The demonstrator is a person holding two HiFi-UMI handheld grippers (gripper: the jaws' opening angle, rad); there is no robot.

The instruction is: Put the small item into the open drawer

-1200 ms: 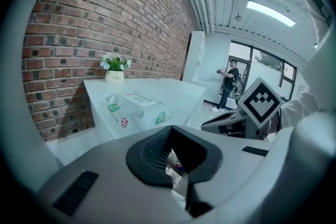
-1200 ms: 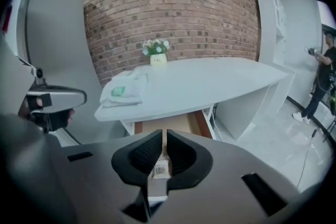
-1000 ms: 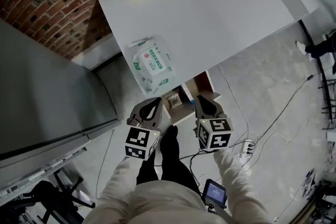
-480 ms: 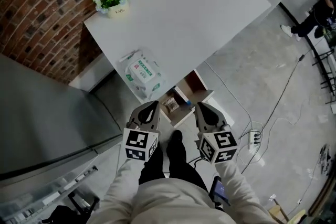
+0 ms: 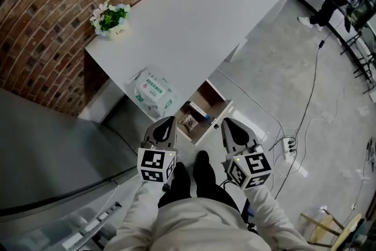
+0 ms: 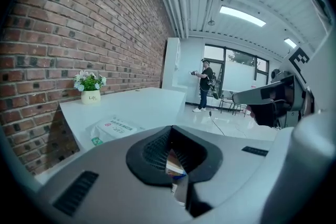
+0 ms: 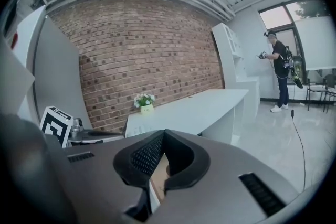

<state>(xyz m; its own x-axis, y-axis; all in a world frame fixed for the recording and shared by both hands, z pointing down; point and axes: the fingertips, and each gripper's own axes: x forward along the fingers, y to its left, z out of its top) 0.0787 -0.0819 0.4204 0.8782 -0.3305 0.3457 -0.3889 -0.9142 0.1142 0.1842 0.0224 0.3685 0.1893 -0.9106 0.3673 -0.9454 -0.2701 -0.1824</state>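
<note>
Standing back from the desk [image 5: 194,20], on whose near edge lies a pack of wipes [image 5: 151,91], the person holds both tools low. The left gripper [image 5: 171,121] has its jaws clenched on nothing. The small item [image 5: 189,121] lies inside the open drawer [image 5: 212,120]. The right gripper [image 5: 225,123] is likewise closed tight and empty. The placing looks done, and nothing seems left except perhaps closing the drawer.
</note>
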